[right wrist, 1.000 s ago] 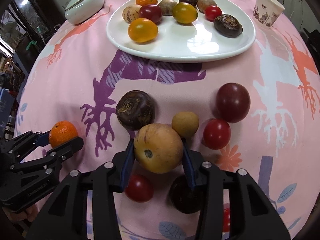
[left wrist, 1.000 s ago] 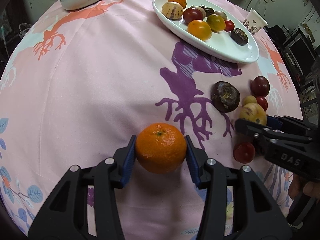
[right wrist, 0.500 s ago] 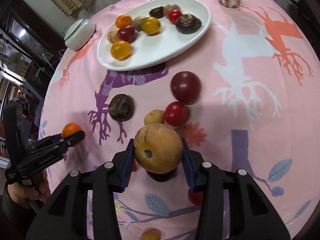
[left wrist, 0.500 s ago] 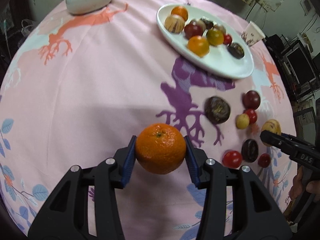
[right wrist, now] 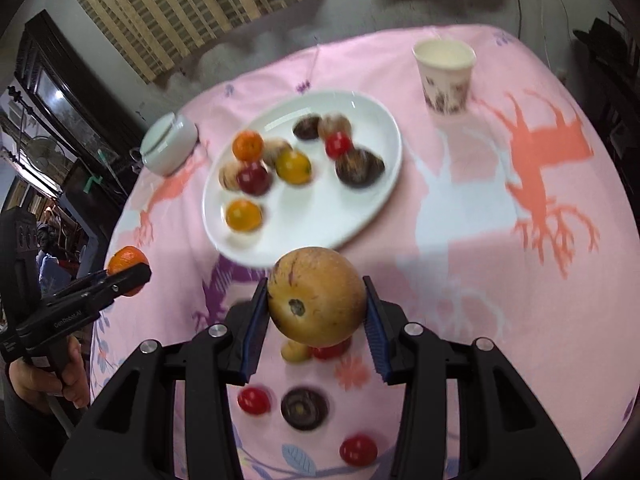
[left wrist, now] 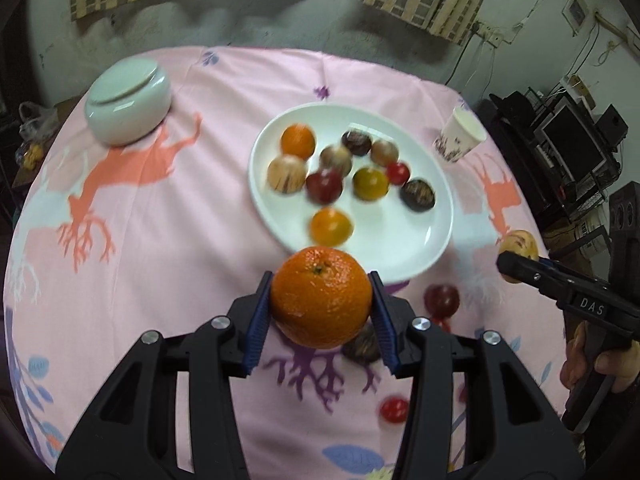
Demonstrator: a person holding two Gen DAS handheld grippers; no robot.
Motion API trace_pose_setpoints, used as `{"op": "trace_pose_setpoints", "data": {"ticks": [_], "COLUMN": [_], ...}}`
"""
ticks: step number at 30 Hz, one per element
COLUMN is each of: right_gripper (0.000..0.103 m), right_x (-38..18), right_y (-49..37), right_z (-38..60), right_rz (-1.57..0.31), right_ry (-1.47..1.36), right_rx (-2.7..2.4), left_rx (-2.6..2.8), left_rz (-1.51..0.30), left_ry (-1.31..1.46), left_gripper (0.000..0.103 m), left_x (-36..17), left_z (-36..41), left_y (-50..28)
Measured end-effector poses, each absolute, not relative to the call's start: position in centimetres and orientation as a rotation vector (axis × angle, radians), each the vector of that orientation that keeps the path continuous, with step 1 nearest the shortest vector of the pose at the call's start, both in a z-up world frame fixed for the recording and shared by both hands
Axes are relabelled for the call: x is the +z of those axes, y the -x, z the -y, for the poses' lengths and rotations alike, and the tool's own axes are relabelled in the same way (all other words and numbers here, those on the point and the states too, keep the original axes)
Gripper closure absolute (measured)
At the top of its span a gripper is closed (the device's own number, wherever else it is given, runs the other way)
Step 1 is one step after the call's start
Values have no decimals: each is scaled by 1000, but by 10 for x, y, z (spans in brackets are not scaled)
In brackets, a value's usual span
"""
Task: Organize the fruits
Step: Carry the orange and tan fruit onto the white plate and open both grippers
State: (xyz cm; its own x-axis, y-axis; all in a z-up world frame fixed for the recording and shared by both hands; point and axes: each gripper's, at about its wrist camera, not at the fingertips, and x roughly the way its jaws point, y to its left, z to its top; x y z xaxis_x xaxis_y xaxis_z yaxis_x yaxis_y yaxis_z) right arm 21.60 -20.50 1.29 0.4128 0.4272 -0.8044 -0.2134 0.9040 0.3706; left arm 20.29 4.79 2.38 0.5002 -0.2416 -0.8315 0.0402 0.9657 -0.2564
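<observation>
Left gripper (left wrist: 320, 312): closed on the orange mandarin (left wrist: 320, 296), which is clamped between the blue pads (left wrist: 256, 328) and held clear of the cloth.
Right gripper (right wrist: 316, 312): closed on the tan speckled fruit (right wrist: 316, 296), gripped on both flanks by its blue pads, dark stem scar turned toward the camera.
Seen from the other side: the left gripper with its mandarin is found at 9 o'clock in the right wrist view (right wrist: 128, 272); the right gripper with its tan fruit is found at 3 o'clock in the left wrist view (left wrist: 520, 252).
Hands: a hand (left wrist: 600, 360) is wrapped round the right tool's handle; another hand (right wrist: 48, 376) is wrapped round the left one's.
White plate (left wrist: 400, 248): placed at 12 o'clock just beyond the held mandarin; blurred fruits are lying in it, among them an orange one, a yellow one, red ones and dark brown ones.
Loose fruit on cloth: a dark round fruit (right wrist: 304, 408), small red ones (right wrist: 254, 400) and a small yellow one (right wrist: 294, 352) are scattered at 6 o'clock beneath the right gripper.
Paper cup (right wrist: 446, 76): stood upright at 1 o'clock, beside the plate.
Lidded white dish (left wrist: 128, 108): set at 10 o'clock, well apart from the plate.
Pink tablecloth (left wrist: 160, 272): printed with coral, white and purple deer shapes.
</observation>
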Motion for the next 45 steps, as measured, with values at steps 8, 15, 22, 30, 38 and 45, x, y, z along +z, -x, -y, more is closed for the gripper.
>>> {"op": "trace_pose_setpoints", "data": {"ticks": [8,15,22,30,38,45], "right_gripper": [58,58,58,50,39,34], "right_x": [2,-24,-43,-50,-33,-21], "right_y": [-275,-304,-316,-321,-308,-274], "right_z": [183,171,166,175,184,206], "right_rz": [-1089,-1132,-1157,-1169,-1135,-1122], "right_ry": [-330,-361,-273,-348,-355,-382], "right_rx": [461,446,398,387,385,356], "left_rx": [-201,-187,-174,-147,-136,-59], "left_rz": [-1042,-1085,-1123,-1133,-1107,-1045], "left_ry": [249,243,249,252,260,272], "left_gripper": [56,56,56,40,27,19], "left_x": [9,-18,-43,-44,-21,6], "left_z": [-29,-22,-14,-13,-18,-45], "left_y": [-270,-304,-319,-323,-303,-267]}}
